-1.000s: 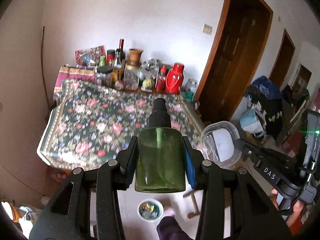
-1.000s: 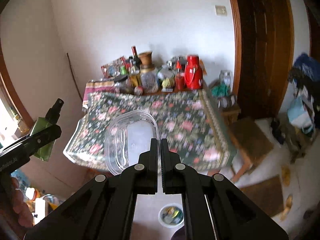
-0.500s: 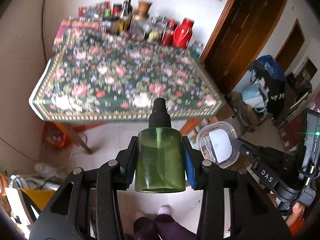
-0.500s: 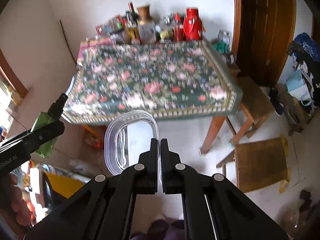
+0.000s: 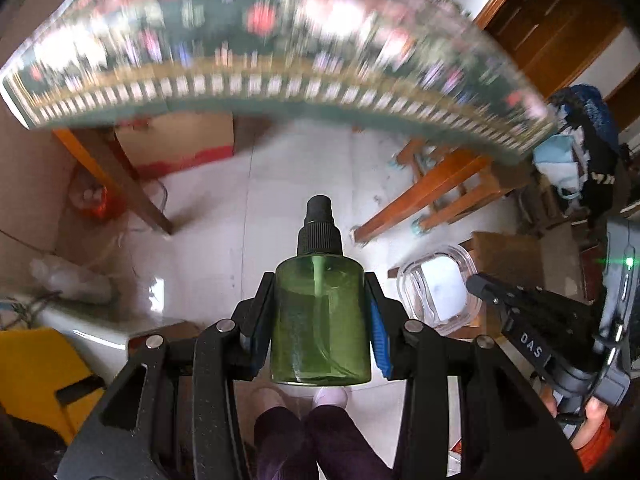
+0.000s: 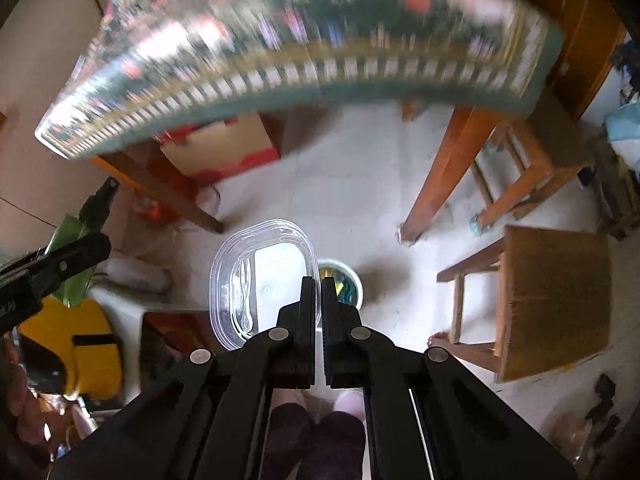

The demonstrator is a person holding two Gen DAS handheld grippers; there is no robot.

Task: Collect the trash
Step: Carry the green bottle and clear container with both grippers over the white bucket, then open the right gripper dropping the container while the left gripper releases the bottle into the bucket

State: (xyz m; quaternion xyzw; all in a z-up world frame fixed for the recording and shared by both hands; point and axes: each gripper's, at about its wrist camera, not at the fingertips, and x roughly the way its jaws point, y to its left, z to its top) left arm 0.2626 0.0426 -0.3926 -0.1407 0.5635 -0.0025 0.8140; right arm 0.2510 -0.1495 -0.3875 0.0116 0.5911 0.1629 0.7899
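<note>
My left gripper (image 5: pixel 320 320) is shut on a green spray bottle (image 5: pixel 320 320) with a black cap, held upright over the floor. It also shows at the left of the right wrist view (image 6: pixel 70 232). My right gripper (image 6: pixel 318 284) is shut on the rim of a clear plastic food container (image 6: pixel 264 280) with a clear fork inside; the container also shows in the left wrist view (image 5: pixel 438 296). A small white bin (image 6: pixel 352 286) holding trash stands on the floor just beyond the right fingertips, partly hidden by them.
The floral-cloth table (image 6: pixel 304 60) hangs over the top of both views, blurred. Its wooden legs (image 6: pixel 448 176) and a wooden stool (image 6: pixel 556 296) stand to the right. A cardboard box (image 5: pixel 176 144) sits under the table. A yellow object (image 5: pixel 40 372) lies at lower left.
Both grippers have tilted down from the tabletop towards the floor, each holding its item. The table has slid to the top of both views and the bin has come into the right wrist view.
</note>
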